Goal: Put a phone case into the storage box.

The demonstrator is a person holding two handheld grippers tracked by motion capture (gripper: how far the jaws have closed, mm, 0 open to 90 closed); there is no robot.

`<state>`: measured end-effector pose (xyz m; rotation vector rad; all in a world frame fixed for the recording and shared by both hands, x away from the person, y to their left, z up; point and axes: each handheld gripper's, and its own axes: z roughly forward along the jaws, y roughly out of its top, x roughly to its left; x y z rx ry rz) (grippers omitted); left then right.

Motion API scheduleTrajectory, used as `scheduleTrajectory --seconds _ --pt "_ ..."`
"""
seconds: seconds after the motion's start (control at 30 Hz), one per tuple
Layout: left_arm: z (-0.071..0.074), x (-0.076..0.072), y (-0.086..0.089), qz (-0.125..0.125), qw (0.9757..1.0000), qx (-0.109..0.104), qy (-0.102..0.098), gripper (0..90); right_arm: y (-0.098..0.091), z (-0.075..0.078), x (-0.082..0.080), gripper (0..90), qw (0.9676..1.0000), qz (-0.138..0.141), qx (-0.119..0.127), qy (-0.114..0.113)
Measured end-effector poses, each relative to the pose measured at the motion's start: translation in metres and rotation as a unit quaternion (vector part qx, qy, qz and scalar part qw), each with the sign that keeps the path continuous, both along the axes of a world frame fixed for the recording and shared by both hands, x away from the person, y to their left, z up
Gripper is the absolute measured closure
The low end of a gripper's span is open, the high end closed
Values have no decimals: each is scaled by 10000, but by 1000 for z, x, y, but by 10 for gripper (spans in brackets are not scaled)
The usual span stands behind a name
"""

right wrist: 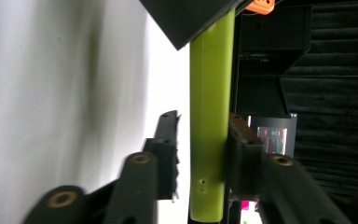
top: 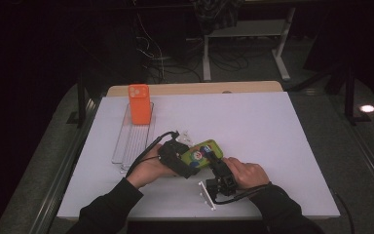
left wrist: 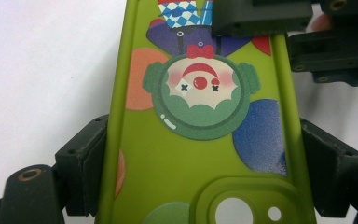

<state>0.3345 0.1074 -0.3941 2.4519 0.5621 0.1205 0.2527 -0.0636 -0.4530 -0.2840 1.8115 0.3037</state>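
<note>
— What is seen around the bench?

— A white sheet is laid over it, and a strip of pale wood is left bare along the edge farthest from the tongs. The room beyond is kept dark.

— And the floor?

— A grey floor is seen to both sides of the tongs. Far off to the right of them, one small bright spot of light is thrown on it.

— Is other furniture made out?

— Well beyond the tongs, the white legs of a second table are seen, with loose cables trailed on the floor beside them. A dark metal frame is stood at the bench's left corner.
</note>
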Motion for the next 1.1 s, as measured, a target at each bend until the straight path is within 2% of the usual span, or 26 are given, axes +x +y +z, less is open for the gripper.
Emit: scheduleTrajectory --seconds 0.1,0.13,0.23,0.33,0.4,0.43,0.5,0.6,0.67,0.8,0.93,1.0,1.1 --pt "0 0 0 -5 10000 -34 47 155 1 2 -1 734 10000 67 -38 -50" --pt "-1 -1 -1 95 9998 -168 84 155 1 2 -1 744 9999 66 -74 -64" --pt "-1 0 0 73 9997 -205 105 152 0 2 -2 749 9999 74 -89 -112" --pt "-1 0 2 -21 9998 -176 41 145 1 2 -3 753 9998 92 -134 -122" --pt "-1 -3 2 3 9996 -242 -123 137 1 2 -3 755 9999 63 -93 -102" --pt "-1 -4 2 -56 9997 -167 -181 130 1 2 -4 756 9999 38 -61 -97" --pt "-1 -3 2 -53 9997 -213 -96 73 0 3 -3 756 9999 26 -77 -94" --pt "-1 -3 3 -72 9997 -248 -1 14 -2 5 -1 756 10000 -47 -18 -72" --pt "0 -2 5 -107 9996 -270 -39 0 -4 6 0 756 10000 -86 16 -38" --pt "3 -2 9 -100 9993 -357 -42 0 -9 7 4 756 9998 -188 37 30" --pt "6 0 15 -162 9995 -244 -103 0 -16 9 9 756 9993 -354 88 128" --pt "5 1 17 -70 9995 -292 -62 0 -21 10 13 756 9989 -426 157 113" --pt "5 2 20 -14 9995 -324 -6 0 -29 12 18 756 9978 -582 178 254"
